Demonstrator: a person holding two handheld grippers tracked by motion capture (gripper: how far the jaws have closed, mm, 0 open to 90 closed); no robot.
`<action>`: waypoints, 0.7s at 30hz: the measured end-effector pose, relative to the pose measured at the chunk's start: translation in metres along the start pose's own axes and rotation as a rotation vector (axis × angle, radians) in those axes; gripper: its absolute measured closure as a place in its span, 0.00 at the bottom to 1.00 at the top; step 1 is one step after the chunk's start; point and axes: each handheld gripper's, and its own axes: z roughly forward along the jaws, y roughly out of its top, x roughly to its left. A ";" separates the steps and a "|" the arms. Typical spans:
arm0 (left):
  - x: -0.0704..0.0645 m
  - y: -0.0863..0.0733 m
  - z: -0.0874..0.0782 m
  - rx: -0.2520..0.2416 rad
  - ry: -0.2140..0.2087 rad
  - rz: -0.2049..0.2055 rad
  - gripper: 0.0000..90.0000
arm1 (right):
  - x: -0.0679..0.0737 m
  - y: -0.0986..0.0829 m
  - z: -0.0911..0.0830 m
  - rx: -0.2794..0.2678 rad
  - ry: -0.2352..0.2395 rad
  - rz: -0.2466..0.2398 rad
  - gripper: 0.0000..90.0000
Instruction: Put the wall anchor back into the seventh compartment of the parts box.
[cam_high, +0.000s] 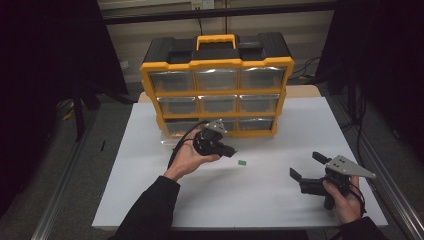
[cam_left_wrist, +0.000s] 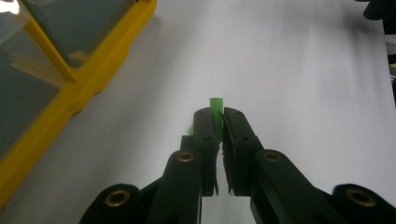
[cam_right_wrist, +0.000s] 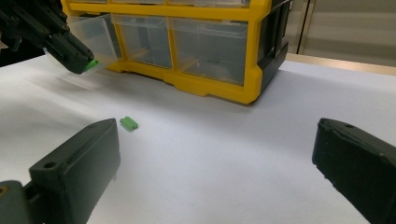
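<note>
My left gripper (cam_left_wrist: 215, 115) is shut on a small green piece (cam_left_wrist: 215, 102) whose end sticks out past the jaw tips. In the high view this gripper (cam_high: 231, 151) hovers over the white table in front of the organizer. A second green piece (cam_high: 242, 162) lies flat on the table just right of it, also visible as the green piece (cam_right_wrist: 128, 123) in the right gripper view. My right gripper (cam_high: 307, 166) is held low near the table's right front, jaws wide open, nothing between them. The right gripper view shows the left gripper (cam_right_wrist: 77, 56) with its green piece (cam_right_wrist: 92, 64).
A yellow and black drawer organizer (cam_high: 217, 92) with clear drawers stands at the back of the white table (cam_high: 280, 200). Its bottom-left drawer (cam_right_wrist: 93, 32) is pulled out. Dark floor and rails flank the table.
</note>
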 end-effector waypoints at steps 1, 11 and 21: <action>0.001 0.000 -0.001 -0.009 0.010 0.001 0.94 | 0.000 0.000 0.000 0.000 0.000 0.000 0.01; 0.002 0.003 -0.022 -0.090 0.031 -0.024 0.94 | 0.001 0.000 -0.001 -0.006 0.001 0.002 0.01; 0.013 -0.003 -0.049 -0.154 0.058 -0.058 0.94 | 0.001 0.000 -0.001 -0.017 0.001 -0.004 0.01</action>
